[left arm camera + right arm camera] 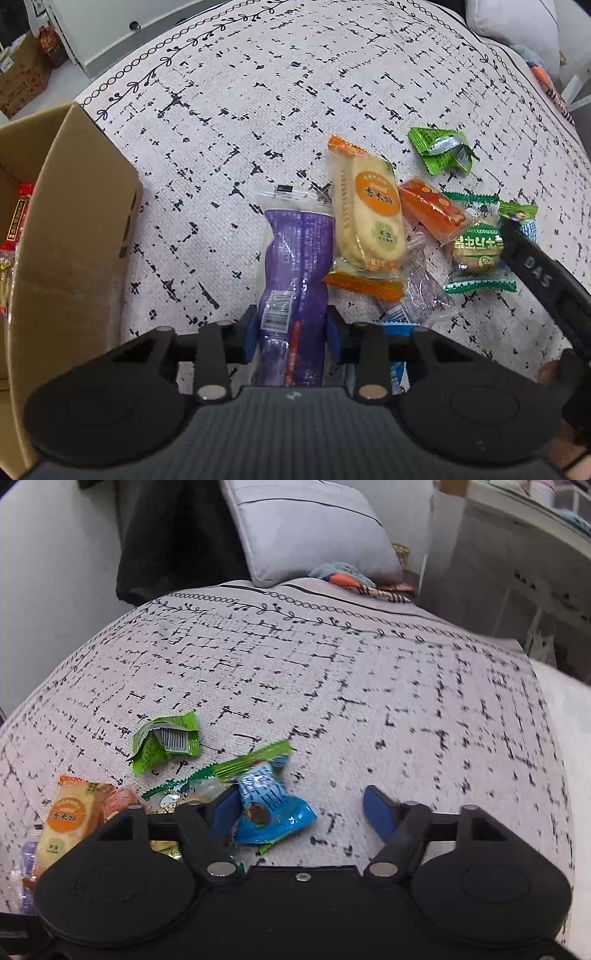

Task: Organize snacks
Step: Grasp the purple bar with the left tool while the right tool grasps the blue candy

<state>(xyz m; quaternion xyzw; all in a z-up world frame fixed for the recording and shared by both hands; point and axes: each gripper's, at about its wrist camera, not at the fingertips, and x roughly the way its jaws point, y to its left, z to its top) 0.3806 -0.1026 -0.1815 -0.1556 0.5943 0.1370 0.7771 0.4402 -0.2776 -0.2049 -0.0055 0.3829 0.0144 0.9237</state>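
Snack sorting partly done: some packs are sitting in the box, most are still lying on the rug.

The left gripper [293,328] is clamping its fingers on the purple pack [295,258], which is lying flat just right of the box [74,221]. Inside the box, a few red-wrapped packs [16,225] are showing at its left wall; the rest of its contents are hidden. Farther right of the box, the rice cracker [369,210], the orange pack [432,210], the green biscuit pack [476,247] and the torn green wrapper [439,147] are waiting on the rug [258,110]. The right gripper [303,808], well right of the box, is holding its fingers apart around the blue pack [269,808], touching it only with the left finger. By my judgement, under half is done.
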